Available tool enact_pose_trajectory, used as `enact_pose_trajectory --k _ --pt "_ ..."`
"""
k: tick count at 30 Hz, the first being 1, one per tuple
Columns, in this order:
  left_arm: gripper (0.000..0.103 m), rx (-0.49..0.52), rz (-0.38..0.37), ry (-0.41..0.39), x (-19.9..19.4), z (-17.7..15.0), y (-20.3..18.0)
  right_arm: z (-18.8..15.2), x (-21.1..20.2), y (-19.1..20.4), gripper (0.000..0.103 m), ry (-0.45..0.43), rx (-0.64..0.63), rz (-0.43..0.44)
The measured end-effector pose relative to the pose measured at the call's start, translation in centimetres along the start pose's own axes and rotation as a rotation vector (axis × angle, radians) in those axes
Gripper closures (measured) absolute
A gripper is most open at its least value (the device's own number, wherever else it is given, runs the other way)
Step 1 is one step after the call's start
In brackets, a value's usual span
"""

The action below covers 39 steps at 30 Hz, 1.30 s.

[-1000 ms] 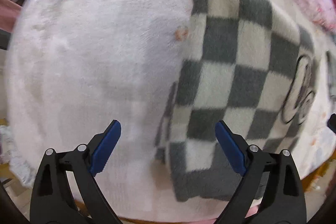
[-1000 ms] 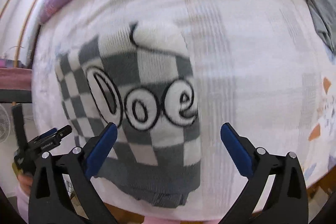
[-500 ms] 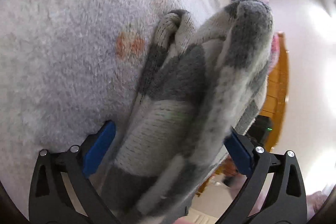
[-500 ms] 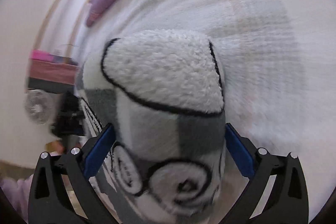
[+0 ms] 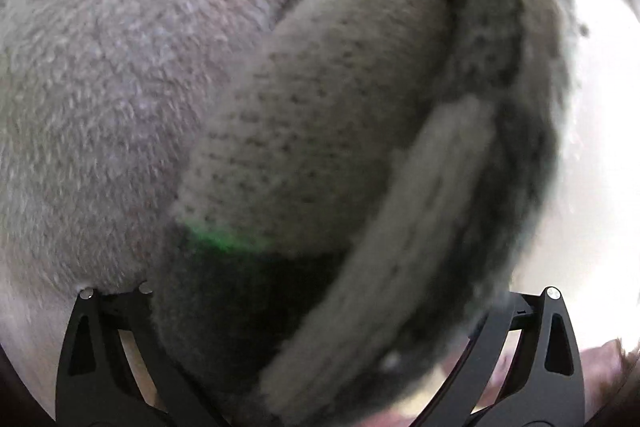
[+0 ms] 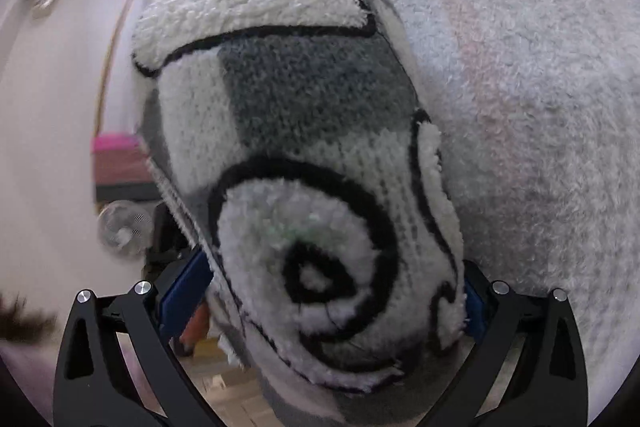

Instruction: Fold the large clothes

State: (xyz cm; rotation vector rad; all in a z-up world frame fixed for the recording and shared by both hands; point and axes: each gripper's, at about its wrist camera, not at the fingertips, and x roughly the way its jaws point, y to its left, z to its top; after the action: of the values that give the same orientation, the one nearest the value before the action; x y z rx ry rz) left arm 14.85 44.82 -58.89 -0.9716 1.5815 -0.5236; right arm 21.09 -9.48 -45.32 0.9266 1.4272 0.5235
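A: What is being altered across the pale fleece blanket point(image 6: 540, 107) covering the bed?

B: A second ago the folded checkered sweater point(image 6: 304, 163) was being viewed from above, lying flat on that blanket. Now it is being crowded from both ends, its thick folded edges filling each wrist view. The bundle is judged to be near a lift or a final fold.

A: Where is the garment being kept?

B: It is being left on the blanket, between the two tools, with each end pushed deep into a tool's mouth.

A: How is the left gripper point(image 5: 320, 307) being held?

B: Its jaws have just been opening and are being held about as wide as they go; the knit is lying between the fingers, the pads hidden by it, so no squeeze is being shown.

A: And the right gripper point(image 6: 332, 291)?

B: Its jaws are being held wide too, the blue pads point(image 6: 184, 291) touching or nearly touching the lettered end; whether they are pressing cannot be told.
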Motion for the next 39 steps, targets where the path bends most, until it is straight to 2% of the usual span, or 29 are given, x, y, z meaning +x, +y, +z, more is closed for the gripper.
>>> enact_pose_trajectory --k 2,5,10,13,18,22,25,30,35,39 --pt "0.010 -0.016 0.041 -0.046 -0.6 -0.4 -0.5 -0.2 -0.1 0.9 0.011 -0.011 0.035 -0.032" --pt "0.017 0.017 0.115 -0.099 -2.5 -1.3 -1.5 -1.0 -1.1 2.7 0.021 -0.046 0.079 -0.079" --pt "0.033 0.027 0.123 -0.145 -5.8 -3.5 -2.5 -2.1 -2.5 5.1 0.033 -0.068 0.107 -0.062" --pt "0.035 0.069 0.145 -0.130 -6.4 -4.8 -4.2 -2.5 -3.5 6.3 0.034 -0.070 0.110 -0.088" --pt "0.038 0.083 0.187 -0.100 -7.9 -7.8 -5.9 -2.3 -5.2 9.4 0.037 -0.075 0.089 -0.108" --pt "0.038 0.122 0.200 -0.087 -10.1 -10.0 -9.8 -3.5 -8.4 11.1 0.038 -0.094 0.083 -0.109" --pt "0.038 0.183 0.206 -0.069 -11.3 -13.0 -14.5 -5.0 -11.7 12.0 0.038 -0.132 0.082 -0.104" --pt "0.038 0.292 0.224 -0.038 -11.2 -16.1 -20.9 -7.1 -18.0 12.9 0.038 -0.234 0.080 -0.084" --pt "0.038 0.388 0.232 0.009 -7.7 -17.1 -27.0 -8.4 -24.9 11.7 0.038 -0.337 0.100 -0.065" --pt "0.038 0.450 0.224 0.032 -2.7 -17.5 -31.7 -8.3 -31.1 8.8 0.038 -0.396 0.104 -0.046"
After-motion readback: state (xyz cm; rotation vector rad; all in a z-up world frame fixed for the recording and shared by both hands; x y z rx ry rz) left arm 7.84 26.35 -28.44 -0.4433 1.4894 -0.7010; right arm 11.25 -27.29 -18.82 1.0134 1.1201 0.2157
